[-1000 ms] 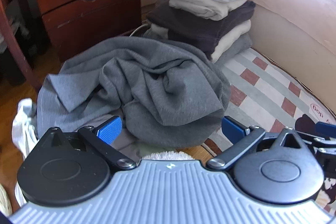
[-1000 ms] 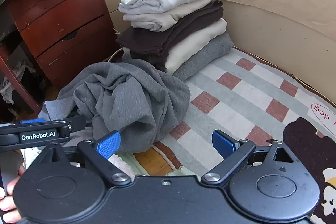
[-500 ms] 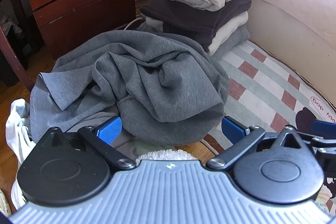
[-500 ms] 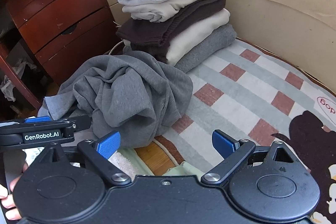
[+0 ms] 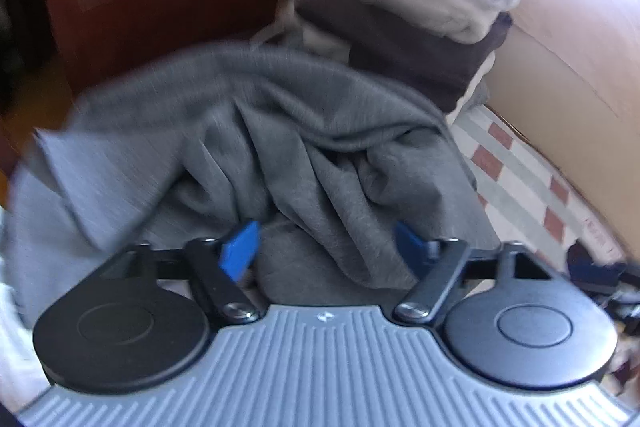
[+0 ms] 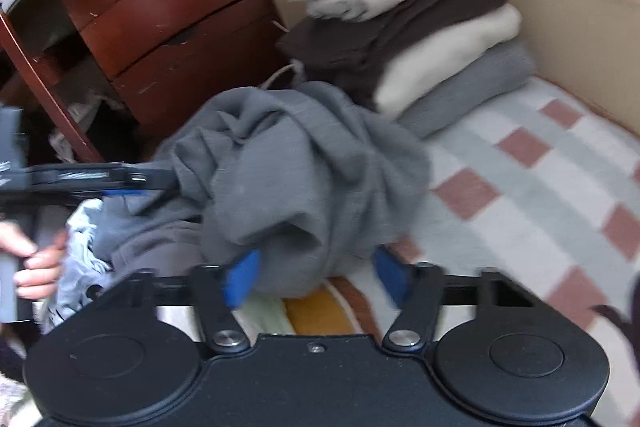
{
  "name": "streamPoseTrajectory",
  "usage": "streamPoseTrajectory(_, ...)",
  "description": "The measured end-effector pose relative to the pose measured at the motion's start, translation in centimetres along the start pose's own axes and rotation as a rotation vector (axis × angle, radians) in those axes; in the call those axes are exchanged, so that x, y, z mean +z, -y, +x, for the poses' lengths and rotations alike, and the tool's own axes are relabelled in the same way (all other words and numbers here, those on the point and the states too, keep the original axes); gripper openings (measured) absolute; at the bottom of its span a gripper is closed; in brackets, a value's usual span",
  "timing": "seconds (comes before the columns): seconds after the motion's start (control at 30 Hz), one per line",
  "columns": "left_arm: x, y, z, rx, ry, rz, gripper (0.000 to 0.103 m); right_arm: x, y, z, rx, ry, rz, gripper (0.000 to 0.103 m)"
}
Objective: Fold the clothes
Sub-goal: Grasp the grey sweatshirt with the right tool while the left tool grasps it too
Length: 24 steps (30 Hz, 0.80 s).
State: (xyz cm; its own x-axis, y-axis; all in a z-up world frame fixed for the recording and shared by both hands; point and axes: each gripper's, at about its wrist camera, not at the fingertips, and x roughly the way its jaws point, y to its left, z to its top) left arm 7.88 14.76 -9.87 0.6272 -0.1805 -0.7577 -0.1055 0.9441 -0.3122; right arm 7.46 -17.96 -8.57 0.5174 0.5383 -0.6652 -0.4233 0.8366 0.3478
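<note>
I'm at the pick-up step: the crumpled grey garment (image 5: 304,147) lies on the checked blanket (image 6: 520,187) beside the folded stack (image 6: 400,19). My left tongs (image 5: 326,247) and right tongs (image 6: 316,277) are both closing around its folds, not yet pinching. Next I'd judge: clamp, lift, spread flat.

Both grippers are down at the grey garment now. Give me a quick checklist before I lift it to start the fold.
1. Cloth between left gripper jaws: ok, grey garment fills the gap.
2. Cloth between right gripper jaws: ok, a bunched fold sits there.
3. Grips finished: not ok, both sets of jaws are closing.
4. Which part of the garment each gripper has: cannot tell, crumpled.
5. Folded stack apart from garment: cannot tell, the garment lies right up against it.
6. Striped mat free for spreading: ok.
</note>
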Motion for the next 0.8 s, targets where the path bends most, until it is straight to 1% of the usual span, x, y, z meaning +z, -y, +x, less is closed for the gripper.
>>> streamPoseTrajectory(0.03, 0.3, -0.4, 1.1, -0.028, -0.023, -0.025, 0.059, -0.2, -0.4, 0.7, 0.009, 0.013, -0.012, 0.036)
streamPoseTrajectory(0.07, 0.6, -0.5, 2.0, -0.054, -0.036, -0.042, 0.057, -0.3, -0.8, 1.2, 0.025, 0.032, -0.032, 0.033)
streamPoseTrajectory(0.1, 0.9, -0.6, 2.8, -0.08, -0.044, -0.054, 0.055, -0.4, -1.5, 1.6, 0.045, 0.049, -0.066, 0.033)
streamPoseTrajectory(0.13, 1.2, -0.6, 3.6, -0.105, -0.052, -0.067, 0.055, -0.5, -2.2, 1.9, 0.056, 0.058, -0.114, 0.034)
streamPoseTrajectory(0.17, 1.6, -0.7, 4.3, -0.121, -0.059, -0.078, 0.055, -0.5, -3.0, 2.3, 0.055, 0.065, -0.161, 0.043)
streamPoseTrajectory(0.2, 1.9, -0.7, 5.1, -0.133, -0.065, -0.087, 0.055, -0.5, -3.5, 2.9, 0.026, 0.063, -0.204, 0.051)
streamPoseTrajectory(0.23, 2.3, -0.8, 5.8, -0.126, -0.073, -0.095, 0.056, -0.4, -3.9, 3.5, -0.013, 0.058, -0.238, 0.067)
streamPoseTrajectory(0.27, 2.7, -0.9, 6.6, -0.097, -0.077, -0.099, 0.056, -0.3, -4.2, 4.2, -0.052, 0.054, -0.274, 0.075)
streamPoseTrajectory(0.33, 3.4, -1.0, 7.6, -0.03, -0.073, -0.094, 0.058, -0.3, -4.2, 5.7, -0.119, 0.038, -0.35, 0.082)
streamPoseTrajectory(0.37, 3.7, -1.0, 7.9, -0.006, -0.062, -0.085, 0.059, -0.2, -3.9, 6.6, -0.145, 0.022, -0.381, 0.085)
streamPoseTrajectory(0.4, 3.9, -0.9, 8.2, 0.014, -0.048, -0.075, 0.061, -0.1, -3.6, 7.5, -0.163, 0.006, -0.404, 0.087)
streamPoseTrajectory(0.47, 4.1, -0.7, 8.9, 0.04, -0.021, -0.07, 0.068, 0.6, -2.3, 9.9, -0.183, -0.022, -0.394, 0.089)
streamPoseTrajectory(0.5, 4.1, -0.7, 9.5, 0.043, -0.02, -0.069, 0.08, 1.1, -1.4, 11.3, -0.193, -0.036, -0.368, 0.088)
streamPoseTrajectory(0.53, 4.0, -0.7, 10.4, 0.034, -0.038, -0.066, 0.093, 2.1, -0.3, 12.8, -0.199, -0.053, -0.308, 0.088)
streamPoseTrajectory(0.57, 3.9, -0.7, 11.7, 0.023, -0.074, -0.067, 0.096, 3.1, 1.0, 14.1, -0.191, -0.07, -0.218, 0.088)
streamPoseTrajectory(0.6, 3.7, -0.7, 12.6, 0.023, -0.1, -0.078, 0.096, 4.1, 2.2, 15.4, -0.182, -0.087, -0.128, 0.088)
streamPoseTrajectory(0.63, 3.6, -0.5, 13.1, 0.014, -0.108, -0.091, 0.094, 4.8, 3.5, 16.3, -0.144, -0.093, -0.036, 0.081)
streamPoseTrajectory(0.67, 3.4, -0.3, 13.1, -0.028, -0.102, -0.098, 0.089, 5.0, 4.7, 16.1, -0.035, -0.071, 0.059, 0.04)
streamPoseTrajectory(0.7, 3.3, -0.1, 13.1, -0.082, -0.094, -0.102, 0.07, 4.9, 5.5, 15.7, 0.048, -0.049, 0.131, 0.024)
streamPoseTrajectory(0.73, 3.2, -0.2, 12.9, -0.141, -0.099, -0.131, 0.053, 4.6, 5.5, 14.8, 0.072, -0.028, 0.149, 0.021)
streamPoseTrajectory(0.77, 3.0, -0.5, 12.8, -0.203, -0.111, -0.171, 0.045, 4.4, 5.5, 13.8, 0.096, -0.006, 0.168, 0.017)
streamPoseTrajectory(0.8, 2.9, -0.8, 12.7, -0.275, -0.129, -0.213, 0.025, 4.1, 5.5, 12.9, 0.121, 0.015, 0.186, 0.016)
